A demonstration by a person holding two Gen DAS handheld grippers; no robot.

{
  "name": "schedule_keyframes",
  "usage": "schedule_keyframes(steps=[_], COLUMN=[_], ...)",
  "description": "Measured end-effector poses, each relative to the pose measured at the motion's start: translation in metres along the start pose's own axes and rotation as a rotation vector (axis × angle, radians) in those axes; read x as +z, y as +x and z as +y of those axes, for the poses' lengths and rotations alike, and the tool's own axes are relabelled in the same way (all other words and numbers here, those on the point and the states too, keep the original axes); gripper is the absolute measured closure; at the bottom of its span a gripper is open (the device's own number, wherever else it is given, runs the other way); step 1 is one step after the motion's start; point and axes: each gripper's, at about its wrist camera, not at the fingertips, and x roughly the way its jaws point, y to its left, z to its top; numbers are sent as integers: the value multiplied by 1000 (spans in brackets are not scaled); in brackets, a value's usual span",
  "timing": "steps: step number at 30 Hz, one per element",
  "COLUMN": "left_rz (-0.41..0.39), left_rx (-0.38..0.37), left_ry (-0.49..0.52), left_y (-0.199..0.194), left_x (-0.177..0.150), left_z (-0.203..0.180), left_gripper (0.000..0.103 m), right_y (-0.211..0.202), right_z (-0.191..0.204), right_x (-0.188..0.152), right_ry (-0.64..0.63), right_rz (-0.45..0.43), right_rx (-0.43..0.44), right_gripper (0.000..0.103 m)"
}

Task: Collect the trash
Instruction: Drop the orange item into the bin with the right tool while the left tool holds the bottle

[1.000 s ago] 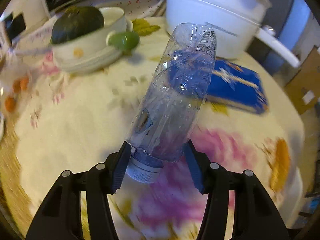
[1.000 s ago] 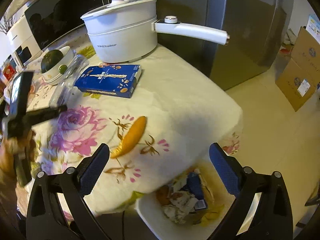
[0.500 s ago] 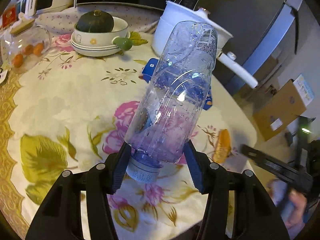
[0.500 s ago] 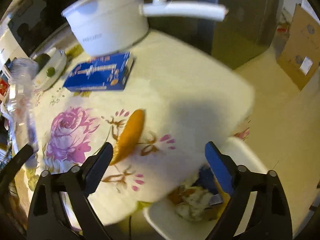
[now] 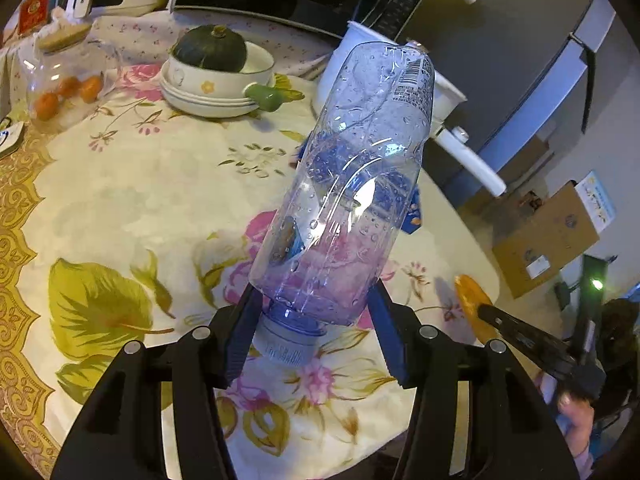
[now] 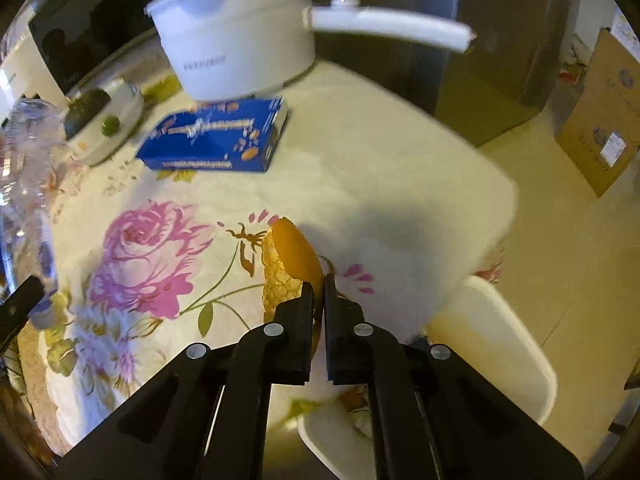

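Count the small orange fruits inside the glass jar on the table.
3 show in the glass jar at the table's far left corner: one low left, one middle, one right. Others may hide behind them.

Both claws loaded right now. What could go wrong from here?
1. The left claw holds the plastic bottle only near its cap end, with the long body sticking out; a quick swing may lever it loose.
2. The right claw pinches just the near edge of the orange peel; the thin, curled piece could slip or tear free.
3. The white bin sits below the table edge, partly hidden by the right claw, so a drop could miss it.
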Motion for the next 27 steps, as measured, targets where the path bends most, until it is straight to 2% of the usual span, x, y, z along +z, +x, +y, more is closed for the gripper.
schedule_keyframes(steps=[4, 8, 10, 11, 13, 14, 17, 23, 27], left_rz=[-2, 0, 3, 3, 5, 6, 5, 3, 7], left_rx=[-21, -28, -32, -33, -37, -40, -45, -45, -62], left_ry=[19, 30, 29, 28, 26, 21, 12, -1, -43], left_y=[-1, 0, 2, 2, 3, 3, 5, 4, 3], left_x=[-1, -2, -2, -2, -2, -2, 0, 1, 2], left_z=[-11, -16, -18, -18, -18, -18, -18, -14, -6], left_gripper=[49, 49, 49, 49, 49, 49, 49, 49, 49], right_y=[-29, -43, -42, -41, -40, -41, -45, -46, -46], right_z=[-25, -48, -57, -63, -75, -77, -74, -47, -19], right_x=[-14, -35, -49, -57, -72, -76, -75, -64, -44], right_ry=[4, 4, 2, 6, 36, 44, 12, -77, -194], right_rz=[-28, -28, 8, 33, 65, 66, 46, -9, -79], right_rx=[-21, -99, -143, -160, -188, -193, -199, -177, -189], right_gripper=[99, 98, 90, 81, 23, 20, 20, 14, 12])
